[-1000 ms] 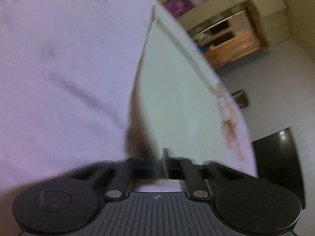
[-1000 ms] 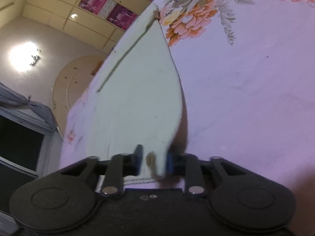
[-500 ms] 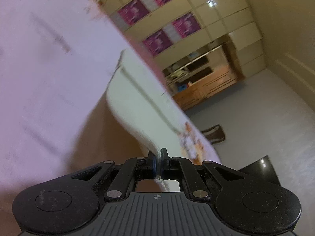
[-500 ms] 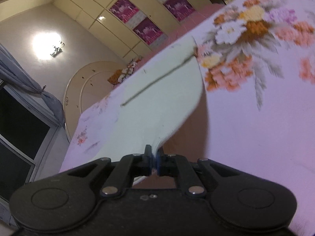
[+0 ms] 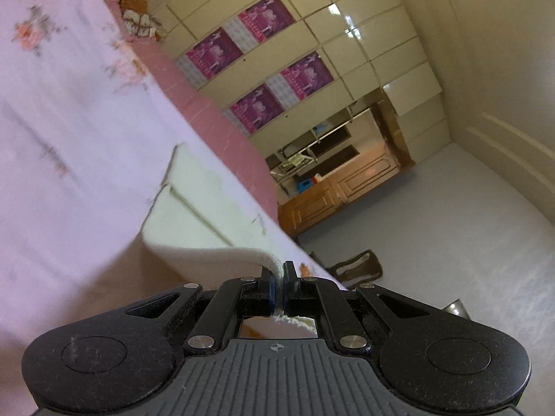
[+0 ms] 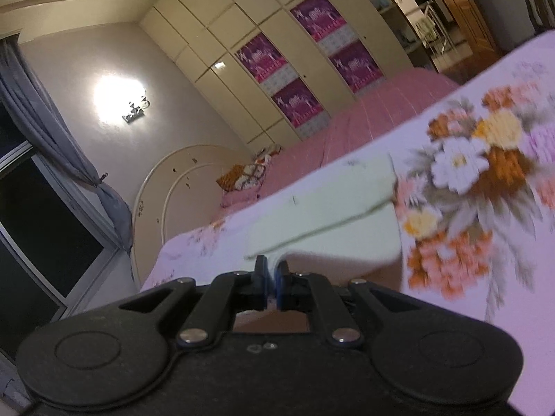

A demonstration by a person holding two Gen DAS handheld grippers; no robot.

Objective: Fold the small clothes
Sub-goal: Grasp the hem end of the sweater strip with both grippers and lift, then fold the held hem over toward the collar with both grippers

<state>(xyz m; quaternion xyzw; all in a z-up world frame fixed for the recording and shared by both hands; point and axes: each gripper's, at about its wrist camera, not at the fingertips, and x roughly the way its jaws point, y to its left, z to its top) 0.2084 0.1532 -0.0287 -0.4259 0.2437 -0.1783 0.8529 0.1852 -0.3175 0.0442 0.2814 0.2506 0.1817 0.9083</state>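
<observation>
Your two wrist cameras sit low and tilted, close over the floral lilac bedsheet (image 5: 62, 111), facing the cream wardrobe wall with purple panels (image 6: 295, 100); both share the pale green folded cloth (image 5: 208, 204).

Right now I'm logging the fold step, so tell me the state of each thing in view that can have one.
left gripper: shut on the garment's near edge.
right gripper: shut on the garment's near edge.
pale green garment: near edge lifted off the bed, far part lying flat on the floral sheet.
wardrobe doors: closed.
curtain: tied back.
wall lamp: lit.
</observation>
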